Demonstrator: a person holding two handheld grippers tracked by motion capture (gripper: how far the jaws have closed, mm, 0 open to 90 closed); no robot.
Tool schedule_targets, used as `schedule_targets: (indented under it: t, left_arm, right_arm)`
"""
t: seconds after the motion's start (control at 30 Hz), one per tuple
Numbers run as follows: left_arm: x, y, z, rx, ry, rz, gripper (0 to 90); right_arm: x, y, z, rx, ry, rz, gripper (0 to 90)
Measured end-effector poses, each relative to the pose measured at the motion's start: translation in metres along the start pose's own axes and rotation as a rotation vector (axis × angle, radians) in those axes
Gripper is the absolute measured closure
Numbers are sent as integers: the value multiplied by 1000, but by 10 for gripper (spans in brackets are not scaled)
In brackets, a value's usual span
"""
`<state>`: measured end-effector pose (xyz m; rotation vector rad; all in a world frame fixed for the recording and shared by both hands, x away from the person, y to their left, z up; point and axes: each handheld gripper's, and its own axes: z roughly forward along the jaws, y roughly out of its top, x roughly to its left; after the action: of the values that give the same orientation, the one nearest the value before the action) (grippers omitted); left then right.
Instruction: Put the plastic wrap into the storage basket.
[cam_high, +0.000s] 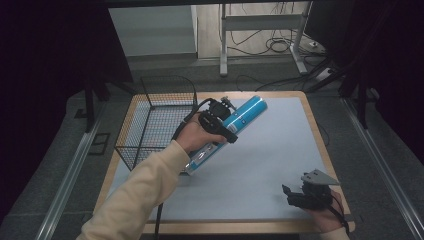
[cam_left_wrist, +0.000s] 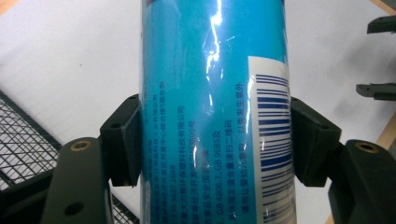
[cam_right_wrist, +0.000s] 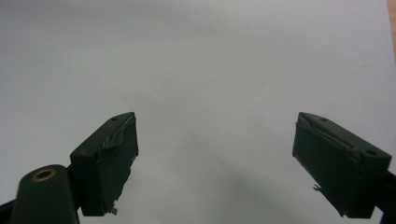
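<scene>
Your left gripper (cam_high: 223, 121) is clamped across a blue can (cam_high: 230, 129), both jaws pressed flat against its sides near the middle of its length. In the left gripper view the can (cam_left_wrist: 212, 112) stands between the pads (cam_left_wrist: 125, 140), its barcode panel turned toward the right-hand one and lines of small print running along the body. In the high view you hold the can up off the mat (cam_high: 260, 170), tilted, with its far end pointing away from you and to the right and its near end down toward your sleeve (cam_high: 140, 195).

Take the basket (cam_high: 157, 122) as your landmark. This wire basket sits at the mat's far left corner. The can hangs just to its right, close to the basket's right wall, and I cannot tell from these views whether the two touch. Your left hand (cam_high: 195, 136) is also just right of the basket, near its front corner. A strip of the basket's mesh (cam_left_wrist: 23, 140) shows low at the left of the left gripper view.

Your right gripper (cam_high: 291, 195) lies well apart from the basket, near the mat's front right corner, held low over the mat. In the right gripper view its jaws gape wide with nothing between them, bare mat (cam_right_wrist: 201, 70) beyond. The table's (cam_high: 320, 150) wooden edge frames the mat.
</scene>
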<state>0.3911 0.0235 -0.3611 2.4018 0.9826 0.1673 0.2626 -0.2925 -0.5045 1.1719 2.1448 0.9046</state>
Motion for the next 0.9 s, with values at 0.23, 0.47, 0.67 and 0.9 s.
schedule_targets:
  t: [0.23,0.47,0.67,0.9]
  left_arm:
    - [10,4,-5,3,21,-8,315]
    - [19,7,-9,-8,47,-26,315]
    - [27,9,-14,-14,63,-36,315]
    - [33,10,-18,-24,76,-45,315]
  right_arm:
    - [0,0,0,1,-2,1,145]
    - [0,0,0,1,-2,4,145]
    - [1,0,1,2,-3,6,145]
    - [1,0,1,3,-4,5,145]
